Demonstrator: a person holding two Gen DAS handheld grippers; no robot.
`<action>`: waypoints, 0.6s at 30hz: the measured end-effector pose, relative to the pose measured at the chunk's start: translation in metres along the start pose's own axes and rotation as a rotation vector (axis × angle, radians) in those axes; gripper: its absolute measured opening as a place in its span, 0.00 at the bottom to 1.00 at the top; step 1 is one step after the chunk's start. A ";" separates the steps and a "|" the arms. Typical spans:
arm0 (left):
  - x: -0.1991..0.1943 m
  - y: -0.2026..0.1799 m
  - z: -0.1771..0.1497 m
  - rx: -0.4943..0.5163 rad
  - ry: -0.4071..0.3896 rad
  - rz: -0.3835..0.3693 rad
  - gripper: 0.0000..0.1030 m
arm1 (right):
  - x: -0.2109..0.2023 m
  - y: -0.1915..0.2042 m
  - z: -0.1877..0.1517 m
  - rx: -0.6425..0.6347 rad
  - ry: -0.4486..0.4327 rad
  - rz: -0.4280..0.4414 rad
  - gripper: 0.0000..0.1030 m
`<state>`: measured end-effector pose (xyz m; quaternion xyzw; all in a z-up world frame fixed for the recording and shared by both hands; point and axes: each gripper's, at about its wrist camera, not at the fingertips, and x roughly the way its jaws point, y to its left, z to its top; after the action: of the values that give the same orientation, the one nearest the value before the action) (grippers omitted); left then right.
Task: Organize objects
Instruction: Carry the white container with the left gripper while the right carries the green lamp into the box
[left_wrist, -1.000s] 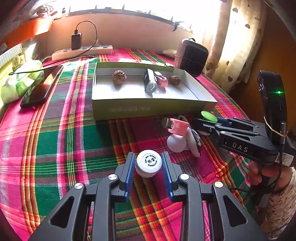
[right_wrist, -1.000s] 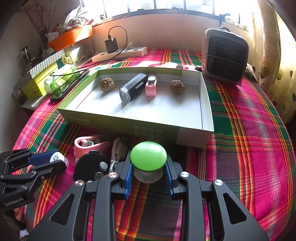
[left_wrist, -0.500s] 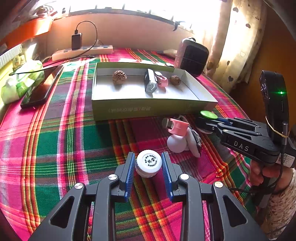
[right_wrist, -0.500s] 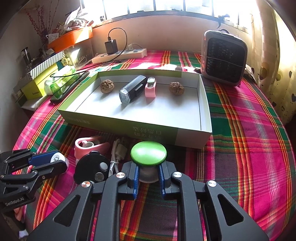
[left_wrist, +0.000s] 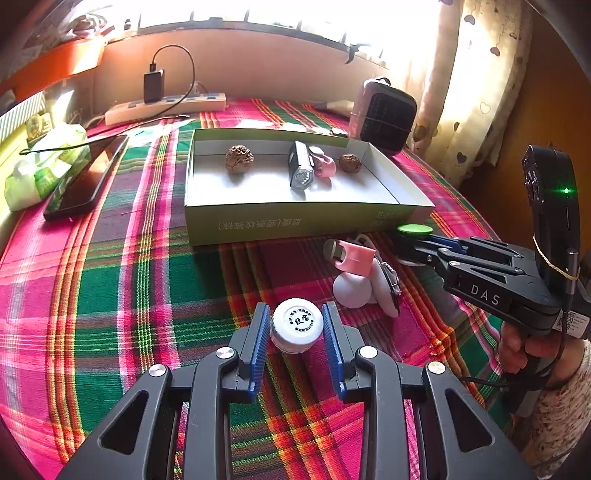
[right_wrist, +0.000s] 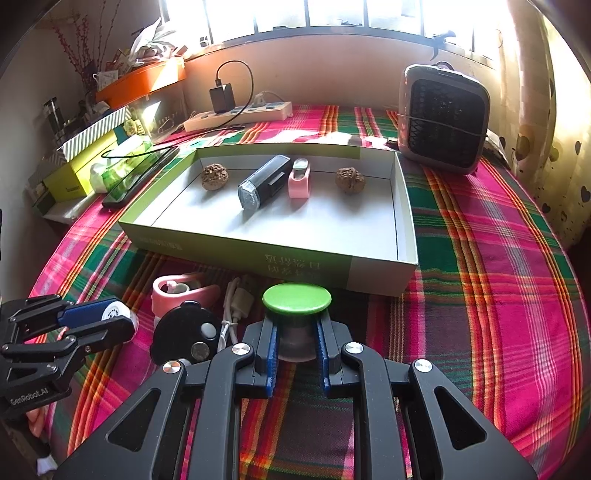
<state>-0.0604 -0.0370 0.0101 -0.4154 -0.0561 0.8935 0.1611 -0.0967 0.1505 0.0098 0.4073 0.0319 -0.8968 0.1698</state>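
Right hand-held gripper (right_wrist: 295, 345) is now clamping the green-topped jar (right_wrist: 296, 300), jaws having just closed. Left hand-held gripper (left_wrist: 295, 332) is staying put, bracketing the white cap (left_wrist: 296, 325); contact unclear.

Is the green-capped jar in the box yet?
Out. The green-capped jar stands on the tablecloth before the box, clamped by the right hand-held gripper.

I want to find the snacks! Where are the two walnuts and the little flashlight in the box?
Left walnut (right_wrist: 214, 177): right wrist view, middle of its shell.
Right walnut (right_wrist: 349, 180): right wrist view, middle of its shell.
Flashlight (right_wrist: 263, 181): right wrist view, middle of its dark body.
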 end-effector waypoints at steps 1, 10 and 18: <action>-0.001 0.000 0.000 0.002 -0.002 0.001 0.26 | 0.000 0.000 0.000 -0.001 -0.001 -0.001 0.18; -0.009 -0.003 0.006 0.006 -0.021 0.010 0.26 | -0.009 -0.003 0.000 0.014 -0.035 0.012 0.18; -0.017 -0.009 0.017 0.023 -0.045 0.010 0.26 | -0.020 -0.005 0.007 0.023 -0.073 0.021 0.18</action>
<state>-0.0605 -0.0342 0.0354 -0.3934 -0.0476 0.9041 0.1601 -0.0915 0.1593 0.0290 0.3764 0.0113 -0.9096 0.1755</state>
